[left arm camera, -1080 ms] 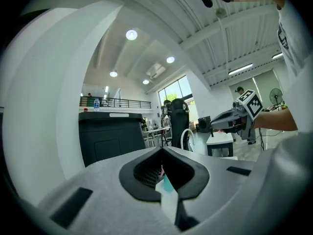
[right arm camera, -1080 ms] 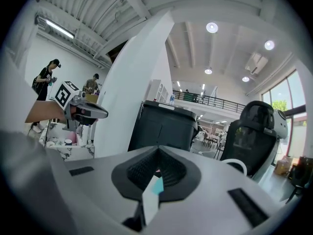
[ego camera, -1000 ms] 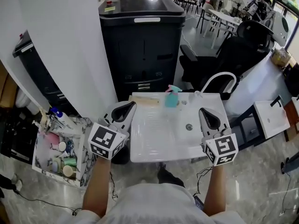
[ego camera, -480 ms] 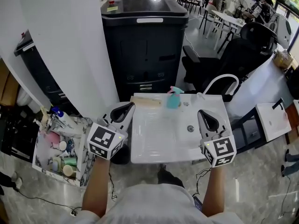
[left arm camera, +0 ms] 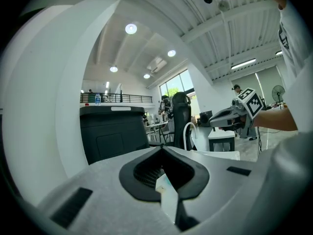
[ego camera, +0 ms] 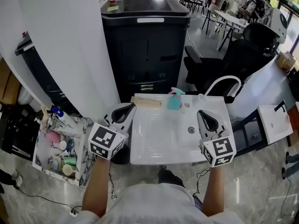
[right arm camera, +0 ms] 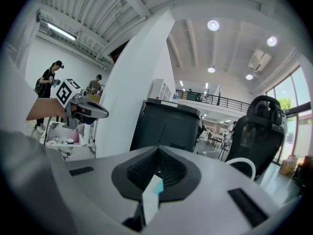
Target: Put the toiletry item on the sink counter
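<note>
With left gripper (ego camera: 127, 110) and right gripper (ego camera: 205, 117) both closed and empty, the blue-capped white plastic bottle (ego camera: 64, 120) looked light, slick, best pinched mid-body.

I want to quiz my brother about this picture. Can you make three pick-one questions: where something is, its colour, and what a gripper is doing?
1. Where is the spray bottle?
A) on the sink's back edge
B) in the basket
C) in a gripper

2. What colour is it?
A) red
B) teal
C) yellow

3. How are the right gripper's jaws?
A) wide open
B) closed on the spray bottle
C) shut, empty

Answers:
1 A, it stands on the rim behind the basin.
2 B, its body and trigger look teal.
3 C, the pads meet with nothing between them.
</note>
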A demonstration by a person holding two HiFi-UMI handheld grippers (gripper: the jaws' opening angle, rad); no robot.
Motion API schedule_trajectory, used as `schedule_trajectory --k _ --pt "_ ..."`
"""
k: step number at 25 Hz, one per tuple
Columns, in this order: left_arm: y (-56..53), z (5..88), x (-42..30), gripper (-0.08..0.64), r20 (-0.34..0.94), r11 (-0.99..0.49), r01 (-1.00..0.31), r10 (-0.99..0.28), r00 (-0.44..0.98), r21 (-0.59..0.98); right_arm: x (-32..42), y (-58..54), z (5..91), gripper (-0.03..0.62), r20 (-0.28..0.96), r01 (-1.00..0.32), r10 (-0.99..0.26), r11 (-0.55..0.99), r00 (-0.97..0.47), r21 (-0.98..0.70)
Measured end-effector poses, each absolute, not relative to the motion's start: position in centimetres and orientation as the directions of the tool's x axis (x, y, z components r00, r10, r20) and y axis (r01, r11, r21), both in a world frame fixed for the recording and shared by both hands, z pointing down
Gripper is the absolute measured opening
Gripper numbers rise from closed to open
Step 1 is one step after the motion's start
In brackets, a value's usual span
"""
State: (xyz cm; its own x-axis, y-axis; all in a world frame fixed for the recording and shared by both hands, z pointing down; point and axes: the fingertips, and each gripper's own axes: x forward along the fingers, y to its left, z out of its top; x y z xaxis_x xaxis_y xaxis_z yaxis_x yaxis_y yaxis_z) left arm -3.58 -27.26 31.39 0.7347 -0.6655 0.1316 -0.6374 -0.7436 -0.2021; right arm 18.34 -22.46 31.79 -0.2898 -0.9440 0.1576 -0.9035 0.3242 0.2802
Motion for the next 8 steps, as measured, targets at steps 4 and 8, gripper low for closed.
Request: schedule_trajectory --k 4,8 --pt "-27.6 31.9 -3.4 0.011 0.148 -0.744 -0.637 -0.666 0.731 -0.201 18.3 -23.2 32.1 -0.004 0.161 -0.902 -0.940 0.335 -0.301 0.272" --pt "-28.1 32.3 -3.4 0.011 0.160 -0.743 -0.639 -0.668 0.726 -0.201 18.4 -24.0 32.4 -0.004 0.165 -0.898 -0.936 0.346 -0.310 0.272"
